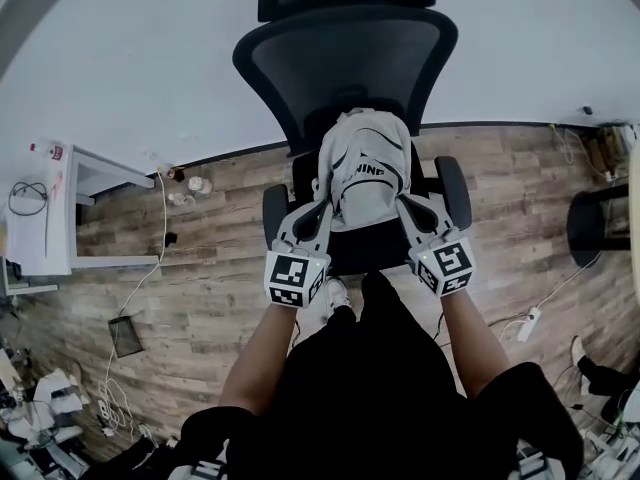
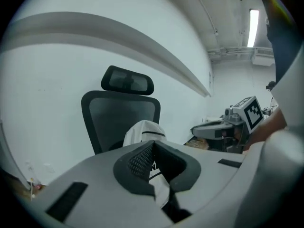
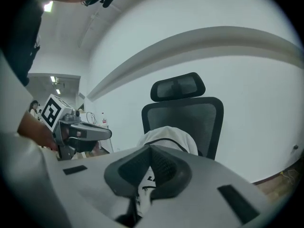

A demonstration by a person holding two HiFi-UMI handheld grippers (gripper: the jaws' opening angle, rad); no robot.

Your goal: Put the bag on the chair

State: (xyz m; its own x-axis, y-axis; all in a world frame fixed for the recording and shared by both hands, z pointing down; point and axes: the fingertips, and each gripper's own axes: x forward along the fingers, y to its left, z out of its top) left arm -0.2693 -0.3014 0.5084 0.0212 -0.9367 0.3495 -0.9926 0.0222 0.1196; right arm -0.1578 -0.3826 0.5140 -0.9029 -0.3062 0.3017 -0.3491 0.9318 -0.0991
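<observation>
left gripper (image 1: 321, 209), right gripper (image 1: 402, 205): jaws are pressed together | bag (image 1: 362, 163) is propped between them on chair (image 1: 350, 68) | risk: bag is toppled if fabric is snagged

Overhead and low views of chair (image 1: 350, 63)

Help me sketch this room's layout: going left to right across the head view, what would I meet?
white desk → left tongs → grey bag → right tongs → power strip
</observation>
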